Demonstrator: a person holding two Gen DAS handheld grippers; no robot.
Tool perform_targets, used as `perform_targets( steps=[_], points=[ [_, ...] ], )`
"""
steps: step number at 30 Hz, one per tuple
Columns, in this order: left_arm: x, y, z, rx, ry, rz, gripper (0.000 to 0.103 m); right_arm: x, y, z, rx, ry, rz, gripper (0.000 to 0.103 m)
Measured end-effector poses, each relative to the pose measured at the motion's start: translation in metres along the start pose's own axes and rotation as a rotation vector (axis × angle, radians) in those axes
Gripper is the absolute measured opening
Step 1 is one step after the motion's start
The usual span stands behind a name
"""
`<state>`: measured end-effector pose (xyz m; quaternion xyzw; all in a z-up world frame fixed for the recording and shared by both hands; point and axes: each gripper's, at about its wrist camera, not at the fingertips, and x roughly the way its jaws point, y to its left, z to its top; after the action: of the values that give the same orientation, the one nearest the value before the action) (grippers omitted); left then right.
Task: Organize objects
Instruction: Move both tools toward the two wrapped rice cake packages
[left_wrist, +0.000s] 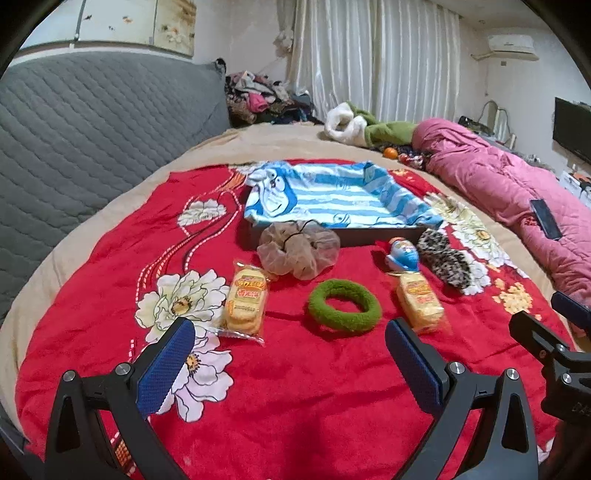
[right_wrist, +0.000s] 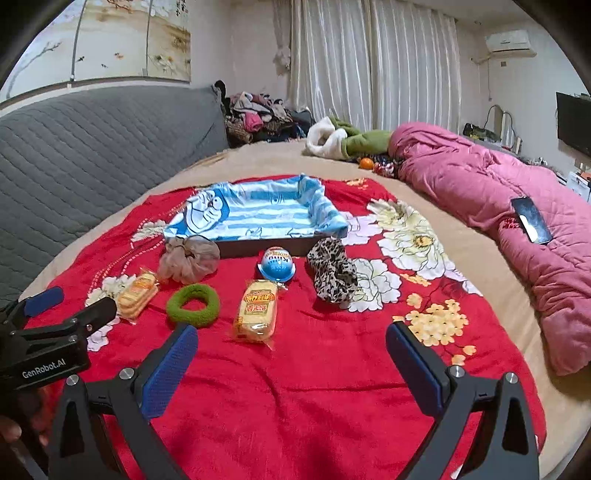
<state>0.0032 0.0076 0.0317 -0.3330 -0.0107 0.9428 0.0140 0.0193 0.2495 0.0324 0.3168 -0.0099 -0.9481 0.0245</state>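
On a red flowered blanket (left_wrist: 295, 387) lie a green ring scrunchie (left_wrist: 344, 305) (right_wrist: 192, 305), a beige mesh scrunchie (left_wrist: 297, 248) (right_wrist: 190, 258), a leopard scrunchie (left_wrist: 446, 261) (right_wrist: 332, 272), two cracker packets (left_wrist: 245, 302) (left_wrist: 420, 302) (right_wrist: 256, 309) (right_wrist: 137, 293) and a blue egg toy (left_wrist: 403, 254) (right_wrist: 277, 263). Behind them stands a dark tray lined with a blue striped cloth (left_wrist: 332, 195) (right_wrist: 258, 214). My left gripper (left_wrist: 290, 360) is open and empty, near the green scrunchie. My right gripper (right_wrist: 291, 363) is open and empty, just before a cracker packet.
A pink quilt (right_wrist: 517, 206) with a phone (right_wrist: 532, 219) on it lies along the right. A grey padded headboard (left_wrist: 92, 140) is at the left. Clothes (left_wrist: 258, 96) and a green and white garment (left_wrist: 369, 129) are piled at the back.
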Motion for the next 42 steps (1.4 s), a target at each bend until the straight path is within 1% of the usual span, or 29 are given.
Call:
perform_targets(
  steps=[6,10,16,21,25,29,37,42],
  points=[
    [0.027,0.02,0.001,-0.026,0.039,0.027,0.103,0.027,0.011,0.002,-0.01,0.045,0.022,0.103],
    [0.042,0.027,0.0,-0.023,0.063,0.035,0.103,0.046,0.017,0.002,-0.014,0.077,0.015,0.103],
    [0.056,0.03,0.003,-0.018,0.072,0.027,0.103,0.067,0.017,0.004,-0.003,0.116,0.007,0.103],
    [0.069,0.034,0.006,-0.031,0.099,0.026,0.103,0.081,0.02,0.005,-0.018,0.144,-0.005,0.103],
    [0.077,0.036,0.009,-0.027,0.098,0.028,0.103,0.09,0.022,0.007,-0.021,0.155,-0.016,0.103],
    [0.089,0.037,0.012,-0.016,0.113,0.03,0.103,0.099,0.025,0.009,-0.029,0.171,-0.018,0.103],
    [0.104,0.041,0.017,-0.01,0.11,0.028,0.103,0.117,0.029,0.012,-0.036,0.206,-0.043,0.102],
    [0.12,0.048,0.019,-0.037,0.141,0.02,0.103,0.128,0.03,0.011,-0.035,0.225,-0.057,0.102]
  ],
)
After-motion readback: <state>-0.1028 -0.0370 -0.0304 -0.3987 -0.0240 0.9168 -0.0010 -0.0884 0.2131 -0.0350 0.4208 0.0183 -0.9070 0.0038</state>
